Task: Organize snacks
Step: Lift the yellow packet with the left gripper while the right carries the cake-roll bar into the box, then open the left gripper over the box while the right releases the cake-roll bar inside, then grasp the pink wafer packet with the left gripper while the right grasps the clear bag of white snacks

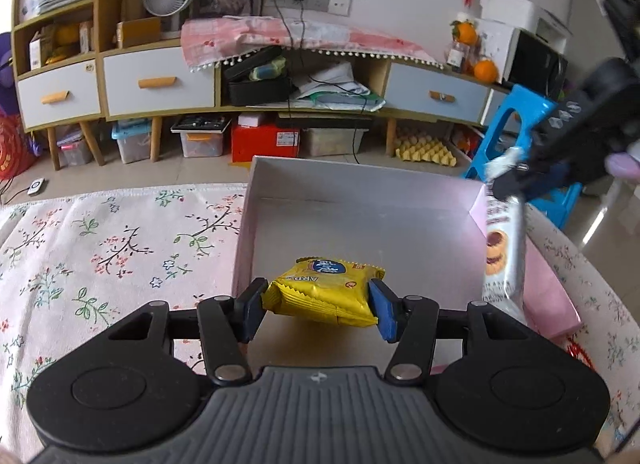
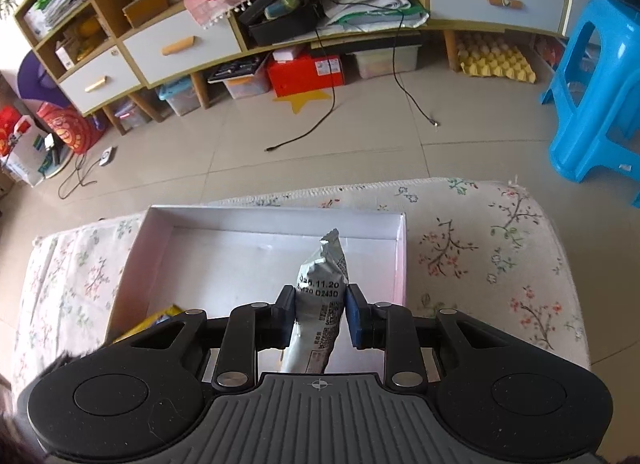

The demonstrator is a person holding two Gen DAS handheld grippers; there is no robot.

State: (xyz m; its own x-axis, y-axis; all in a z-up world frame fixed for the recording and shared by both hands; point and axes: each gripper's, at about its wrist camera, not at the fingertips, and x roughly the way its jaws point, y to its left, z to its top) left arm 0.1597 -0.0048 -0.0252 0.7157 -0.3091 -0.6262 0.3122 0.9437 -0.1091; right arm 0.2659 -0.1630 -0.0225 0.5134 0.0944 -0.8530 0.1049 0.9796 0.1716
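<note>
A shallow white-and-pink box (image 1: pixel 360 183) (image 2: pixel 276 215) lies on a floral cloth. My left gripper (image 1: pixel 318 306) is shut on a yellow snack packet (image 1: pixel 324 290), held just above the near part of the box floor. In the right wrist view my right gripper (image 2: pixel 320 316) is shut on a silver biscuit packet (image 2: pixel 320 304), which hangs over the box's right half. That same silver packet (image 1: pixel 502 248) shows at the box's right wall in the left wrist view, dangling from the right gripper (image 1: pixel 506 183). A corner of the yellow packet (image 2: pixel 160 318) peeks out at the lower left.
The floral cloth (image 1: pixel 100 248) (image 2: pixel 480 248) covers the table on both sides of the box. Beyond the table edge are a tiled floor (image 2: pixel 320 143), a blue plastic stool (image 2: pixel 592 95), loose cables and a long cabinet (image 1: pixel 160 83) with drawers.
</note>
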